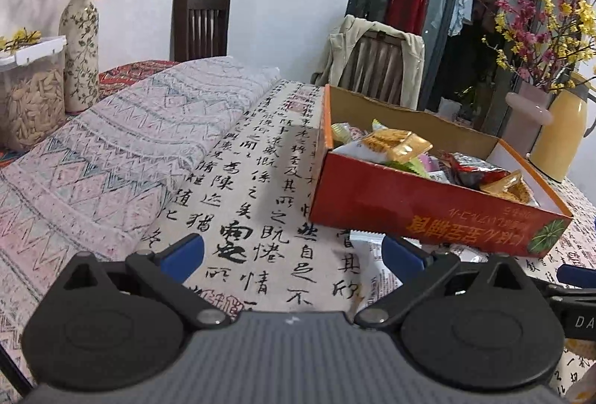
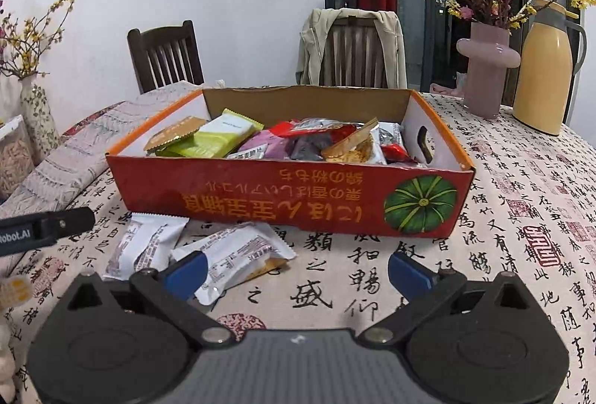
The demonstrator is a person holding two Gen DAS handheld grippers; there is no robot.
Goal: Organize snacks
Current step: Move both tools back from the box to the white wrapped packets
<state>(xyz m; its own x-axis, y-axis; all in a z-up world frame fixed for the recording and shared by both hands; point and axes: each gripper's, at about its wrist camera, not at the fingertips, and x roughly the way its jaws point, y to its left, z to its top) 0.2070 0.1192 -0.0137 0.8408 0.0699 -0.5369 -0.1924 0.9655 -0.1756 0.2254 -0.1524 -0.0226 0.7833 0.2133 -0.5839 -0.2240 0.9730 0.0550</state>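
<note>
Both your left gripper (image 1: pixel 293 253) and right gripper (image 2: pixel 297 270) were spread, empty; two packets (image 2: pixel 238 255) lay against the box's (image 2: pixel 283 195) near edge, bare table (image 2: pixel 521 217) right of the box.

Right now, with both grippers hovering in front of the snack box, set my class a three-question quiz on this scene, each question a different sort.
1. True or false: the red cardboard box with the green pumpkin print is empty.
2. How many white foil snack packets lie on the calligraphy-print tablecloth in front of the box? A) none B) two C) five
3. Fill in: the right gripper, with blue pads, is ____, holding nothing.

Key
1. False: it holds many wrapped snacks.
2. B: two packets, one left of the other.
3. Open; the left gripper is open too.
</note>
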